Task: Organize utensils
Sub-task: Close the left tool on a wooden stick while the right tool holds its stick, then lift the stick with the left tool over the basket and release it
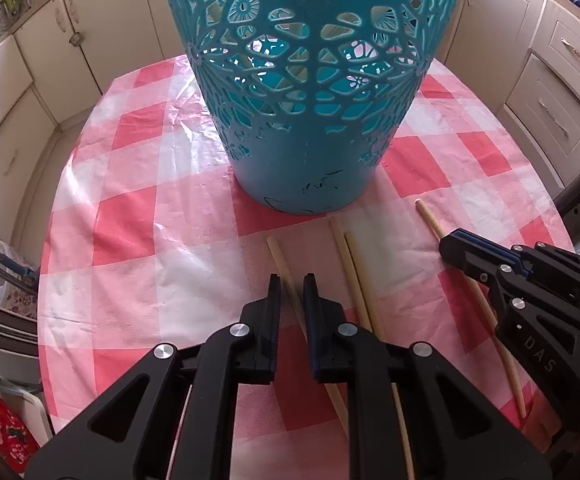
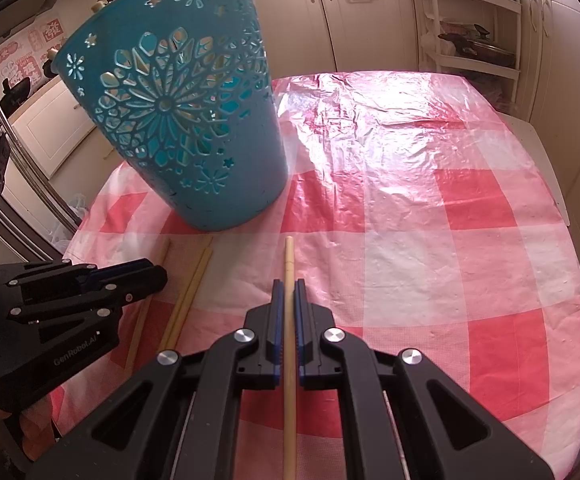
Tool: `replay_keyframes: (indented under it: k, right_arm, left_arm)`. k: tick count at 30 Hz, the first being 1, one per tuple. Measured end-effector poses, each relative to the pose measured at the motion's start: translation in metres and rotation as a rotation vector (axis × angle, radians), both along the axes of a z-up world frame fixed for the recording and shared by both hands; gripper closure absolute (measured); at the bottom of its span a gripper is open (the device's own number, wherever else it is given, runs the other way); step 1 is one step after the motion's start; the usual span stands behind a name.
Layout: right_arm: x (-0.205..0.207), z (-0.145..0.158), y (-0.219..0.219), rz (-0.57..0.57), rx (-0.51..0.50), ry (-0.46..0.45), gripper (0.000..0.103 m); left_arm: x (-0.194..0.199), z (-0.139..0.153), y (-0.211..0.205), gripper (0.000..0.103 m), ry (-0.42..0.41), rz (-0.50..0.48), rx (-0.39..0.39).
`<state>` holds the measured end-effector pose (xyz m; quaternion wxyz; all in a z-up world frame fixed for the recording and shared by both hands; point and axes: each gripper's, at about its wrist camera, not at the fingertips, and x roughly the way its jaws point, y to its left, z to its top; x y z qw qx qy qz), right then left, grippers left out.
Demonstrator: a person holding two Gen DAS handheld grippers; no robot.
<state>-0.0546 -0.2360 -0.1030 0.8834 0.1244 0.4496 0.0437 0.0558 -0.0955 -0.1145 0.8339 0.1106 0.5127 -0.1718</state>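
Right gripper (image 2: 289, 292) pinched on one chopstick (image 2: 289, 264), left gripper (image 1: 292, 286) narrowed around another chopstick (image 1: 280, 258), contact not discernible, two more chopsticks (image 1: 350, 256) laid on the bench (image 1: 130, 240) before the teal basket (image 1: 302, 120)

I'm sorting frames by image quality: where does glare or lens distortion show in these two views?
Right wrist view: strong glare on the wrinkled plastic tablecloth beyond the basket; cupboards curve at the edges. Left wrist view: softer sheen on the cloth left of the basket, which bulges and is cropped at the top; dark corners in both. Chopsticks stay sharp.
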Motion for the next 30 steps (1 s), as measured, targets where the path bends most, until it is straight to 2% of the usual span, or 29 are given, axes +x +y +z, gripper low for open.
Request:
replay_keyframes:
  k: [2, 5, 8, 15, 18, 24, 27, 30]
  right_arm:
    - [0.000, 0.000, 0.000, 0.000, 0.000, 0.000, 0.097]
    - [0.001, 0.000, 0.001, 0.000, -0.006, -0.001, 0.097]
    - [0.002, 0.000, 0.003, -0.001, -0.013, -0.002, 0.097]
    - [0.000, 0.000, 0.005, -0.006, -0.010, -0.009, 0.097]
    - [0.000, -0.001, 0.004, -0.009, -0.001, -0.010, 0.097]
    - [-0.001, -0.001, 0.001, -0.013, 0.015, -0.011, 0.097]
    - [-0.001, -0.001, 0.001, -0.013, 0.016, -0.011, 0.097]
    - [-0.001, -0.001, 0.000, -0.013, 0.020, -0.011, 0.097]
  left_arm:
    - [-0.002, 0.000, -0.004, 0.092, -0.008, -0.008, 0.017]
    - [-0.002, 0.001, -0.007, 0.098, -0.007, -0.023, 0.013]
    - [-0.005, 0.003, -0.008, 0.098, -0.008, -0.040, 0.007]
    - [-0.023, 0.032, -0.005, 0.098, -0.078, -0.132, -0.036]
    - [-0.027, 0.052, 0.003, 0.098, -0.090, -0.183, -0.129]
    - [-0.033, 0.123, 0.034, 0.098, -0.139, -0.299, -0.453]
    - [-0.025, 0.159, 0.047, 0.098, -0.190, -0.276, -0.592]
    - [-0.015, 0.193, 0.057, 0.098, -0.271, -0.230, -0.694]
